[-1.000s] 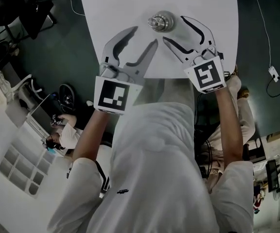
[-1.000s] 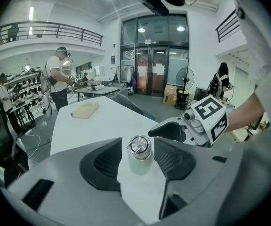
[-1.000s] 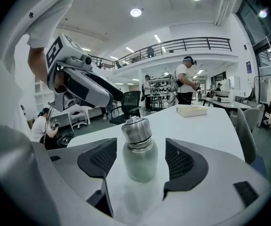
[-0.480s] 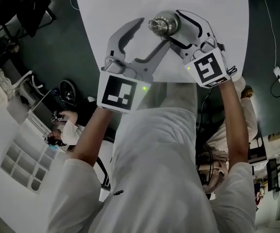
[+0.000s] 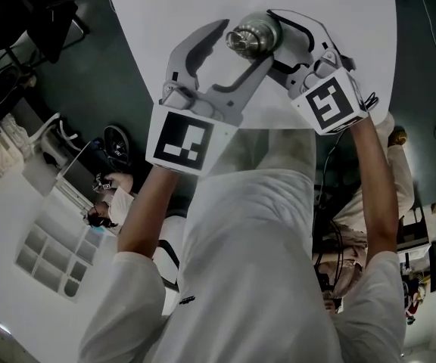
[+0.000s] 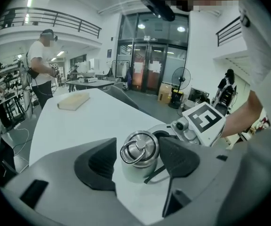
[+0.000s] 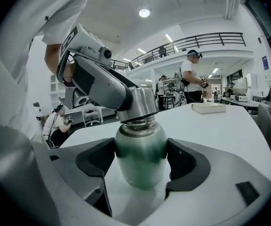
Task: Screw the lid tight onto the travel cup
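Right gripper view shows the right gripper (image 7: 141, 163), jaws just opened wide, straddling the cup (image 7: 141, 142) on the table (image 7: 225, 126), seemingly unclamped, while the left gripper (image 6: 138, 163), also just opened, brackets its lid (image 6: 138, 149); an off-centre squeeze could tip the cup or cross-thread the lid

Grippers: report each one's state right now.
Left gripper: open, jaws just opening, lid between them.
Right gripper: open, jaws just opening, travel cup between them.

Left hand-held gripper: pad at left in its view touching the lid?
Apart. Left gripper view shows bare table between that pad and the lid; the left hand-held gripper's jaws have just been opening, lid between them.
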A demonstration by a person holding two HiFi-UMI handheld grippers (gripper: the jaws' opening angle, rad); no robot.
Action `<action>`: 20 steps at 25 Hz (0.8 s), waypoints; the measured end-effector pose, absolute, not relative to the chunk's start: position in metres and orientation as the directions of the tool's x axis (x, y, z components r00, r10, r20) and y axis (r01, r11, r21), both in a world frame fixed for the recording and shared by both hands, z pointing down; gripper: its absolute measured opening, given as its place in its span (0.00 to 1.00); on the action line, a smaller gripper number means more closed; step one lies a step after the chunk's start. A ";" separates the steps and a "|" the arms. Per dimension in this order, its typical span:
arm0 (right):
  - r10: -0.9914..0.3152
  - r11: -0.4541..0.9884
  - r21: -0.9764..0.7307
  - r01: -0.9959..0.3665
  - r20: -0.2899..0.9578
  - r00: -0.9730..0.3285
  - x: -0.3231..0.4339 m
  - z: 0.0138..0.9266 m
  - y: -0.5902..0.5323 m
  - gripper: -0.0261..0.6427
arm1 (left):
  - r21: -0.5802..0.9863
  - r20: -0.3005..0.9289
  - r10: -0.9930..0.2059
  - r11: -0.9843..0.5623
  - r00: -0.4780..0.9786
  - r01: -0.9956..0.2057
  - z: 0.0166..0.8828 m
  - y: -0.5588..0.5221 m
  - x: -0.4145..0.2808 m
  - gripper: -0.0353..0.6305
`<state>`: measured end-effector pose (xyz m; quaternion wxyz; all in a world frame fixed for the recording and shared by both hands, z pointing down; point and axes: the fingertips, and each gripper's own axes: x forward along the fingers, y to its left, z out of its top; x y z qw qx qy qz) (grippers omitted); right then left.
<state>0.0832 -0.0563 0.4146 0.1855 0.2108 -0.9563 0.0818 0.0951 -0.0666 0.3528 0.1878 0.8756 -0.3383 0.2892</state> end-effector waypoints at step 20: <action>-0.350 0.913 -0.065 -0.403 0.381 -0.856 0.085 0.414 -0.059 0.50 | -0.022 0.750 -0.330 -0.879 0.574 -0.476 0.357 -0.067 0.113 0.43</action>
